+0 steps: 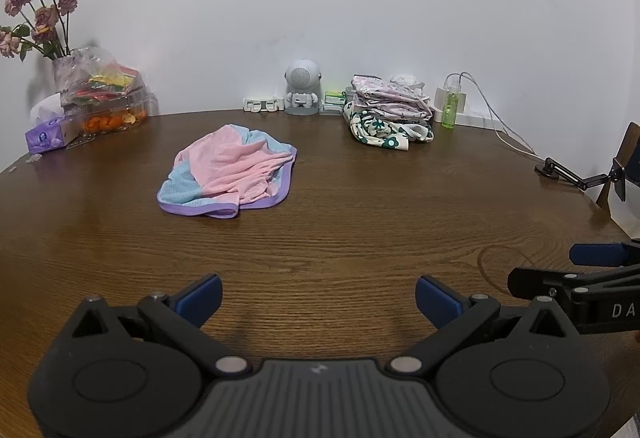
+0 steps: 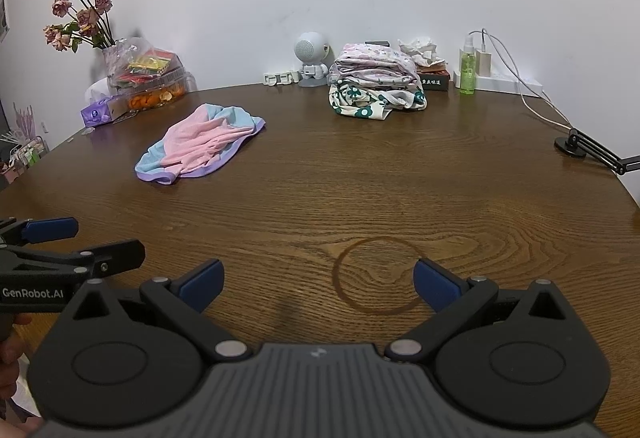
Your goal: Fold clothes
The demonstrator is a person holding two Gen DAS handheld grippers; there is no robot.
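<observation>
Lying crumpled on the brown table (image 1: 360, 222) is a pink and blue top (image 1: 228, 171); a folded clothes pile (image 1: 390, 111) sits by the wall; the left gripper (image 1: 318, 298) and right gripper (image 2: 318, 284) hover near, jaws wide apart, holding nothing.

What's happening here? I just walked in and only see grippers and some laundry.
A person holds a two-finger gripper in each hand over a wooden table. The left gripper and right gripper are both open and hold nothing. A crumpled pink, blue and purple garment lies unfolded farther back on the table, untouched. A stack of folded floral clothes sits by the wall. Folding of the pink piece has not started.
</observation>
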